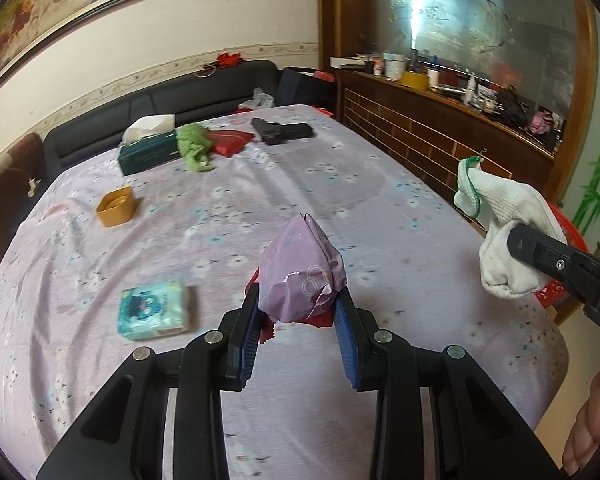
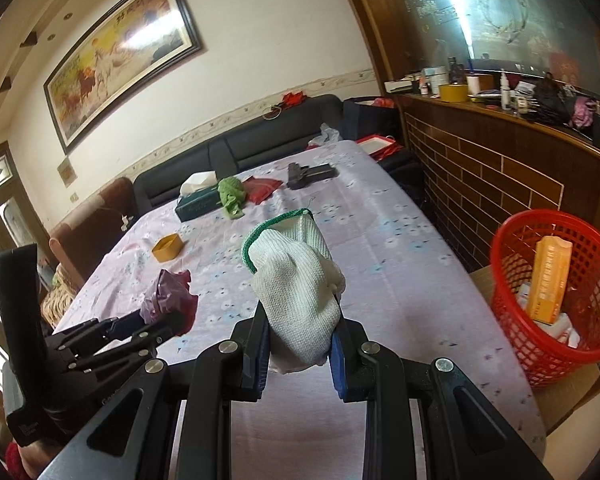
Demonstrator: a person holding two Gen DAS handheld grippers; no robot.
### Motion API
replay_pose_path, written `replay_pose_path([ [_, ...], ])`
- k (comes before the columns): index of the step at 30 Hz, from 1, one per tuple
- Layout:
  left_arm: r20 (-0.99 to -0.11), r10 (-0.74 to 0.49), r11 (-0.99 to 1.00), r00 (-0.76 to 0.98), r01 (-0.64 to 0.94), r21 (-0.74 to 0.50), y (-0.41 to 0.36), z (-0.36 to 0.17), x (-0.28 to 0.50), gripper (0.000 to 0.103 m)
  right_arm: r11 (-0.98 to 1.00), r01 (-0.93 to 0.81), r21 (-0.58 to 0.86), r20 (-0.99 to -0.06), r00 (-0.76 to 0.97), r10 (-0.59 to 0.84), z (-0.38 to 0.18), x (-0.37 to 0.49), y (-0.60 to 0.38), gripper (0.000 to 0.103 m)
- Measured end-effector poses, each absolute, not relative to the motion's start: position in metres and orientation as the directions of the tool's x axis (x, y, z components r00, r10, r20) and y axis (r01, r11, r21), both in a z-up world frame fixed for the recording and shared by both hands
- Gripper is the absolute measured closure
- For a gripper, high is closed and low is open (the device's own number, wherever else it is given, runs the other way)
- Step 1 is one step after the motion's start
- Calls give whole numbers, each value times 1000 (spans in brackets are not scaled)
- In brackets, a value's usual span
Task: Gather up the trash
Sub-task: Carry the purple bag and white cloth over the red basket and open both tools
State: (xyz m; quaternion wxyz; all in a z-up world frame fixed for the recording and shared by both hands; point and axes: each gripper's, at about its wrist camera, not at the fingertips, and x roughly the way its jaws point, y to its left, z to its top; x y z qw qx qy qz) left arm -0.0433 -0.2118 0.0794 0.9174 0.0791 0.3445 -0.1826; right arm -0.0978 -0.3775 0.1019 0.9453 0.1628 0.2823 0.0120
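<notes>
A: Item 1, left hand-held gripper (image 1: 296,312): closed on a crumpled purple wrapper (image 1: 300,276), held above the worktop (image 1: 380,200).

B: Item 2, right hand-held gripper (image 2: 300,340): clamped on a white glove (image 2: 296,280), green cuff pointing up and away, long axis along the fingers.

A: Destination?

B: Red basket (image 2: 512,280), at the worktop's right edge. Advice: carry both over the rim before releasing; the glove is floppy and may snag the mesh.

A big table with a light purple flowery cloth (image 1: 380,208) holds a small orange box (image 1: 116,206), a teal tissue pack (image 1: 153,315), a dark green tissue box (image 1: 150,150), a green cloth (image 1: 195,145), a flat red packet (image 1: 231,141) and a black gripper tool (image 1: 282,131).
</notes>
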Motion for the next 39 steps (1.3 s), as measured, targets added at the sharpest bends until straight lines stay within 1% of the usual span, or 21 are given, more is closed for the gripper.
replay_pose_path([
  [9, -670, -351, 878, 655, 479, 9, -255, 90, -55, 70, 925, 137, 355, -510, 857, 69, 104, -120, -422, 76],
  [15, -677, -409, 834, 612, 552, -5, -291, 96, -61, 70, 894, 226, 386, -493, 870, -7, 108, -142, -468, 76],
  [20, -681, -487, 776, 546, 629, -50, -328, 106, -65, 70, 858, 315, 406, -488, 868, -88, 112, -162, -512, 76],
  [26, -680, -571, 685, 461, 723, -85, -387, 117, -71, 69, 801, 415, 432, -501, 849, -169, 112, -179, -561, 74],
  [35, -720, -602, 625, 344, 764, -158, -462, 97, -52, 69, 731, 496, 468, -538, 816, -210, 102, -182, -620, 74],
  [36, -718, -608, 621, 337, 766, -166, -470, 95, -50, 66, 729, 499, 468, -540, 815, -211, 101, -182, -623, 73],
  [37, -716, -611, 621, 337, 765, -170, -476, 92, -48, 61, 729, 504, 463, -544, 811, -215, 99, -179, -627, 73],
  [38, -723, -607, 625, 331, 760, -177, -483, 86, -44, 47, 732, 508, 454, -552, 805, -217, 98, -175, -629, 71],
  [39, -725, -608, 627, 324, 756, -188, -484, 84, -43, 44, 740, 504, 445, -557, 803, -211, 95, -170, -631, 69],
])
